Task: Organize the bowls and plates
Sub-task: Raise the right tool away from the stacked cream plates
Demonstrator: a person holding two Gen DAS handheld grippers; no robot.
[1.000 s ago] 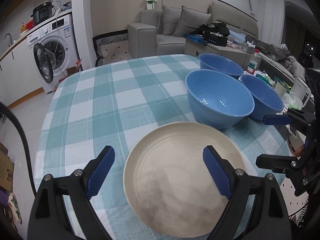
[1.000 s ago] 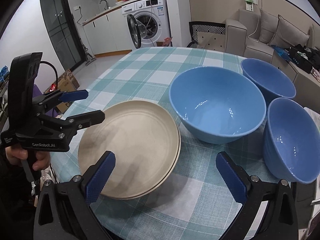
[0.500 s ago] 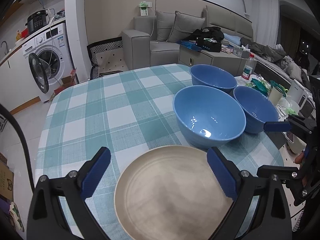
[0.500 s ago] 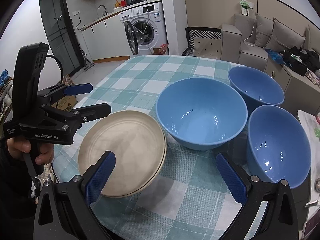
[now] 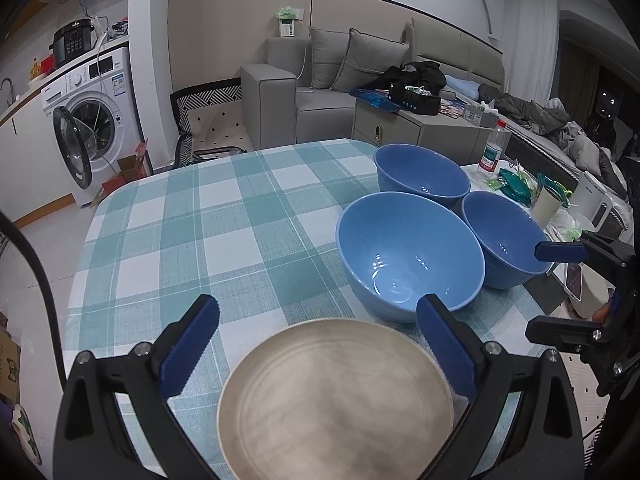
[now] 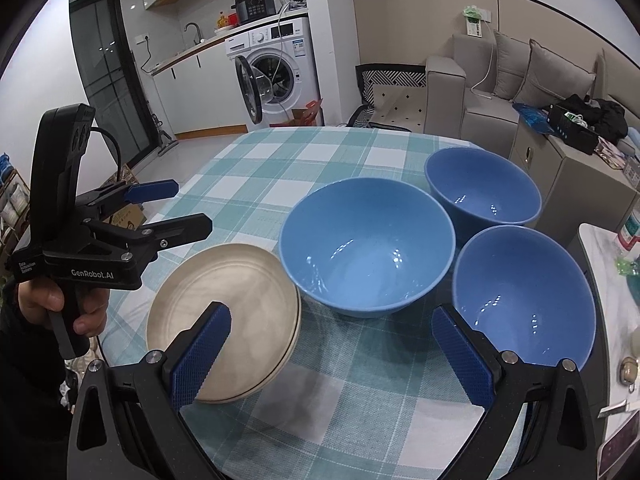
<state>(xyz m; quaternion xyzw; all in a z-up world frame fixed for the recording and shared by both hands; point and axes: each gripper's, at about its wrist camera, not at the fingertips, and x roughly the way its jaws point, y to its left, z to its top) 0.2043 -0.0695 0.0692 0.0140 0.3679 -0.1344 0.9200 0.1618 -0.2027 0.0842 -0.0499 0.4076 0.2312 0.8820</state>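
Item one, nearest me: a stack of cream plates [image 6: 224, 316] at the near edge of the checked tablecloth [image 5: 224, 216], apparently two, since I see a doubled rim on the right side in the right wrist view. I judge them stiff, smooth-glazed and breakable, moderately heavy as a pair; the flat centre offers nothing to pinch, so I would take them by the rim, one pad above and one below. Left gripper [image 5: 316, 344]: jaws spread about as wide as they go, holding nothing, poised above the plates with the stack showing between the blue pads but not touched. Right gripper [image 6: 332, 356]: jaws likewise wide apart and empty, over bare cloth between the plates and the nearest bowls. Item two, just beyond the plates: the largest blue bowl [image 6: 366, 248], upright, empty, its side just beside the plate rim. I judge it glossy, slippery and the heaviest piece; hold it at the rim, one pad inside the wall. Item three, right of it: a smaller blue bowl [image 6: 524, 300], near the table edge, so a nudge there could be costly. Item four, farthest: a third blue bowl [image 6: 482, 188], similar in size, close behind the other two. All three look nestable, smaller into larger.
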